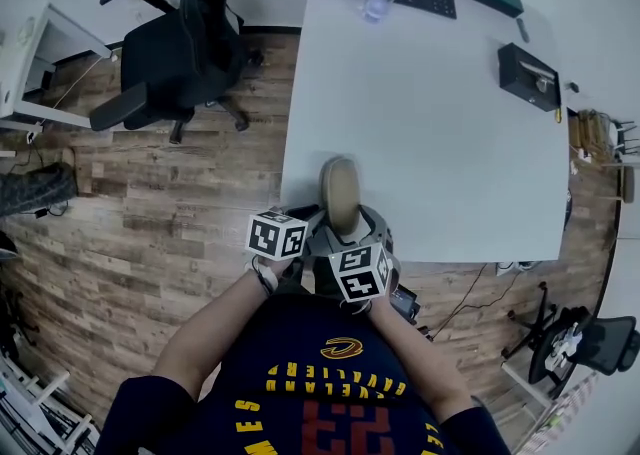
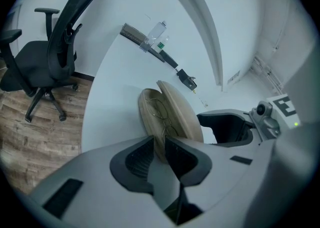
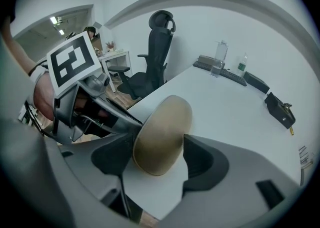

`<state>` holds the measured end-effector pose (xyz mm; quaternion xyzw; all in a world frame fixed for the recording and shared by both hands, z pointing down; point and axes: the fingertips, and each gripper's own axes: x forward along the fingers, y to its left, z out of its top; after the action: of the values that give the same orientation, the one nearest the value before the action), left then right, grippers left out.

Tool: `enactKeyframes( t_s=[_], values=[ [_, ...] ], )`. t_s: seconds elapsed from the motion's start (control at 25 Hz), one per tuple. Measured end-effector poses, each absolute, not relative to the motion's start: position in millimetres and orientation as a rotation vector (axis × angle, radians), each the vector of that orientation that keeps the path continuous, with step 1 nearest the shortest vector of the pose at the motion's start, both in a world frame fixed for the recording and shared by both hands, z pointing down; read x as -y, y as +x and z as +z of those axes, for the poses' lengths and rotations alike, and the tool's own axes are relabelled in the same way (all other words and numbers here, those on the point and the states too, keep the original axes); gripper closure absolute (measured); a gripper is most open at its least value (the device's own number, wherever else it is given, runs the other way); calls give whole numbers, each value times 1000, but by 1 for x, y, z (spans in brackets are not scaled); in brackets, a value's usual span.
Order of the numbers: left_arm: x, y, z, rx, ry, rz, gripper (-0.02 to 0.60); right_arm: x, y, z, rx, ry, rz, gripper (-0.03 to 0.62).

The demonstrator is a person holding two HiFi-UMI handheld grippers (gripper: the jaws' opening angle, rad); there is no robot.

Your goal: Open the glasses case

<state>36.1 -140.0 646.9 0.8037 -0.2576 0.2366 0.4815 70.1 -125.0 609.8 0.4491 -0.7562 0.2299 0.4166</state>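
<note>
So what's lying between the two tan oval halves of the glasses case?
Thin wire-framed glasses lie inside the glasses case, against its left half. Only the left gripper view shows them.

Bright, even, diffuse light fills all three views, leaving the white tabletop (image 1: 430, 123) nearly washed out, with only faint, soft shadows. Both gripper views are strongly fisheye, with black rounded corners and bent wall lines. In the right gripper view the close glasses case (image 3: 162, 134) looks soft, and ceiling lamps (image 3: 55, 20) glare at the far left.
</note>
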Motion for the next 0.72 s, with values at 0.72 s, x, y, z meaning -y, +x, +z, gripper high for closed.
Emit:
enactKeyframes(
  t_s=[0.72],
  values=[
    [141,37,652,655,1941,584,499,122,89,595,1981,1167,649,264]
  ],
)
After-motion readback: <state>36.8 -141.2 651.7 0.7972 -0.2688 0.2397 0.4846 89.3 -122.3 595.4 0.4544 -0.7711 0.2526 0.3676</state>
